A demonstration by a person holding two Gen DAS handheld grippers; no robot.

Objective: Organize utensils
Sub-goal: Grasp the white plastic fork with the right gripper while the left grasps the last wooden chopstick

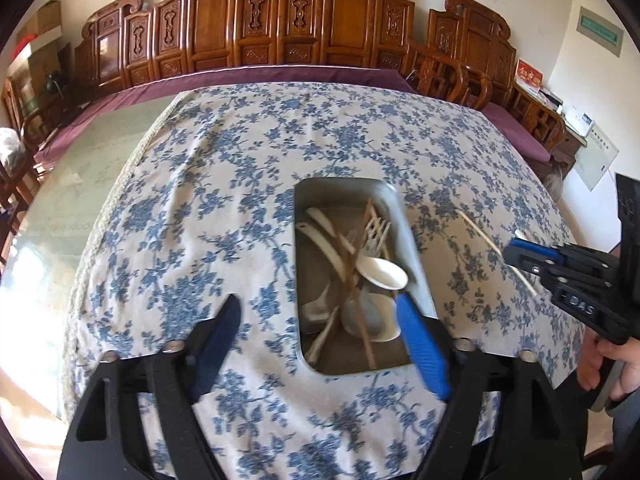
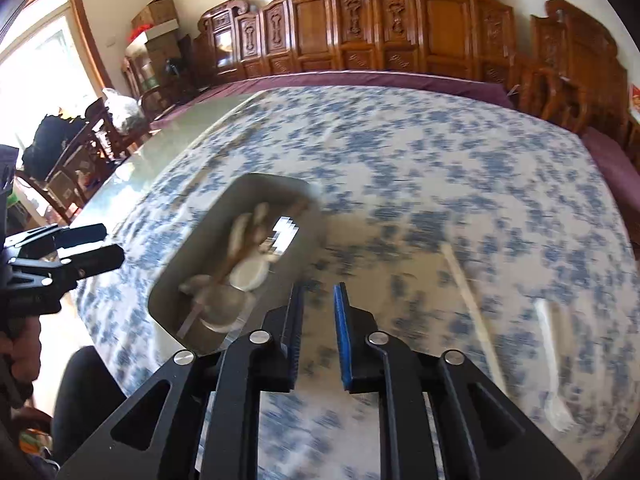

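Tools first: left tool (image 1: 318, 316) stood wide open, nothing between its pads, right blue pad overlapping the near end of the metal tray (image 1: 306, 208). Right tool (image 2: 318, 304) had a narrow gap, pads touching nothing, empty cloth below. No earlier frame, so we only call both empty.

Step, as we judged it: between picks. The tray already held a tangle: white spoon (image 1: 382, 274), pale fork (image 1: 376, 232), wooden chopsticks (image 1: 352, 276) crossed over ladle-like pieces. Still loose on the cloth right of the tray: one white chopstick (image 1: 496, 250), seen in the right wrist view as a blurred pale stick (image 2: 466, 288), with a translucent fork (image 2: 558, 360) farther right, near that view's edge.

Next move, our read: right tool goes for the white chopstick or the fork. It needed to open wider and come down flat, since both lay thin on soft cloth and could slide or drag fabric.

Room: floral tablecloth (image 1: 224, 184) was bare around the tray and beyond it. Near desk edge sat just behind the loose fork; a nudge could tip it off. Left of the cloth, bare glass desk (image 1: 80, 184) ran to its own edge. Far side: purple bench cushion (image 1: 280, 74) and carved wooden backs (image 1: 280, 20), well apart from the work.
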